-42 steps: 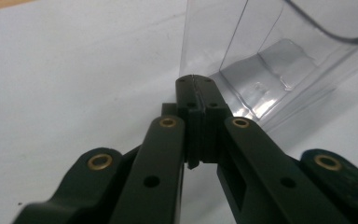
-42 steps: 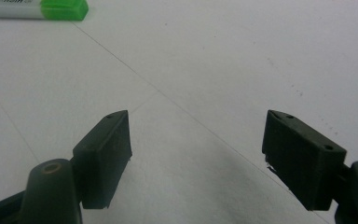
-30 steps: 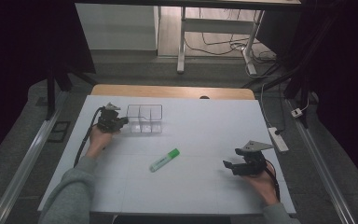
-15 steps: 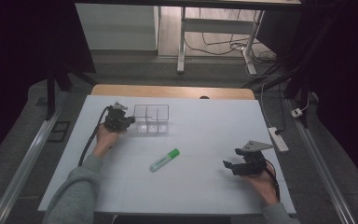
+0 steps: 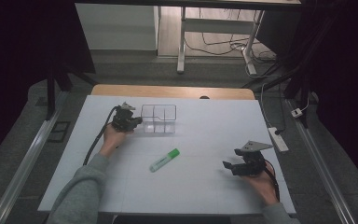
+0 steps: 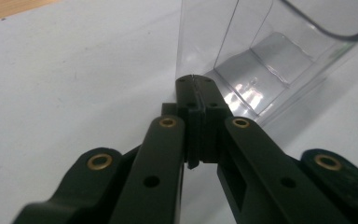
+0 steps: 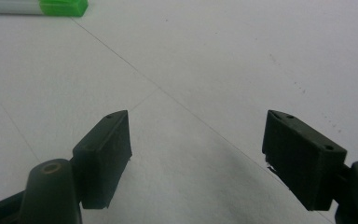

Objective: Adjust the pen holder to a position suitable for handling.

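Change: since the earlier pictures the left hand-held gripper (image 5: 137, 121) has moved to the right and now reaches the clear box (image 5: 159, 119); the right hand-held gripper (image 5: 228, 165) and the marker (image 5: 165, 160) lie as before.
Left hand-held gripper: in its own view (image 6: 195, 84) the jaws are pressed together with nothing seen between them, and the tips are at the lower corner of the box wall (image 6: 242, 51); I cannot tell if they touch it.
Right hand-held gripper: in its own view (image 7: 198, 140) the jaws are wide apart and hold nothing, low over the bare surface.
Box: clear plastic with inner dividers, upright on the far left part of the surface, just beside the left gripper.
Marker: white body with green cap, lying flat and slanted near the middle, well apart from both grippers; its green end (image 7: 64, 7) shows at the top left of the right gripper view.
Surface: white and matt (image 5: 200, 135), with thin faint lines crossing it; a strip of light wood (image 5: 172, 91) runs along the far edge.
Room: dark at both sides; grey floor behind the surface, white desk legs (image 5: 182, 42), loose cables (image 5: 214, 46), and a white power strip (image 5: 278, 139) just off the right edge.
Person: grey sleeve (image 5: 81, 191) on the left arm.
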`<state>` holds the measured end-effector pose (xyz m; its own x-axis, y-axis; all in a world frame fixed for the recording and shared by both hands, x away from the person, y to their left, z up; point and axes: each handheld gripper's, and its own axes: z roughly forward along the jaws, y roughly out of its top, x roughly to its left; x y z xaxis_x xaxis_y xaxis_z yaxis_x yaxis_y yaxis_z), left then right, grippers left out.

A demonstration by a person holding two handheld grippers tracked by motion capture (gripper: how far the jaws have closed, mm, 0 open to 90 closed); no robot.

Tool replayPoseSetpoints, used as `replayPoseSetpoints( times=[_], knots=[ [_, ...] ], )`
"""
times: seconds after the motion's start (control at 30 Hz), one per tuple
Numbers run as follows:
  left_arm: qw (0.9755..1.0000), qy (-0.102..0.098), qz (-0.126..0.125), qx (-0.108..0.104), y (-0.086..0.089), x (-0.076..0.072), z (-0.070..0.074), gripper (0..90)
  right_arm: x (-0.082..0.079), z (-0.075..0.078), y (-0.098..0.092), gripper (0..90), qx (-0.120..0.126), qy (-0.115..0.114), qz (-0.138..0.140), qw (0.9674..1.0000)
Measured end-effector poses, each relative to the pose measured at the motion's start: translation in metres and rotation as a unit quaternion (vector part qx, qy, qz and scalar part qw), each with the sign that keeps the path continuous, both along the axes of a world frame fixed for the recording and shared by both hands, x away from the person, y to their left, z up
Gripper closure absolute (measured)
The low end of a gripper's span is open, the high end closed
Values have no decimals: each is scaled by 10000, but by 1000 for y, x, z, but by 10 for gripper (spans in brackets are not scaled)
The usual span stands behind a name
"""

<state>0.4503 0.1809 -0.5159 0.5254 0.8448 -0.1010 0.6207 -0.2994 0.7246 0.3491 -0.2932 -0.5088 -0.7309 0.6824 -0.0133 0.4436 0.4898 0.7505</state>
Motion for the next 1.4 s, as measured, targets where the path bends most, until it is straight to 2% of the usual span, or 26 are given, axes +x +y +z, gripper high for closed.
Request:
replayPoseSetpoints(
  times=[0.67, 0.9, 1.0, 1.2, 1.33, 1.4],
  knots=[
    [9998, 47, -184, 50, -27, 8, -3, 891, 0, -1, 1, 233, -19, 6, 6, 10000],
    [9997, 60, -231, 58, -28, 8, -5, 886, 0, -1, 0, 233, -27, 14, -10, 10000],
    [9998, 20, -168, 110, -25, 6, -3, 883, 0, 0, -1, 233, -24, -4, -4, 10000],
    [9999, -19, -159, 20, -14, -6, 6, 876, 0, 0, -3, 234, 20, -15, -20, 10000],
    [9994, -120, -323, -42, -7, -23, 15, 768, -1, 1, -4, 234, 35, -20, -8, 10000],
    [9991, -133, -363, -178, -5, -31, 18, 706, 0, 2, -5, 235, 78, -37, 2, 10000]
  ],
)
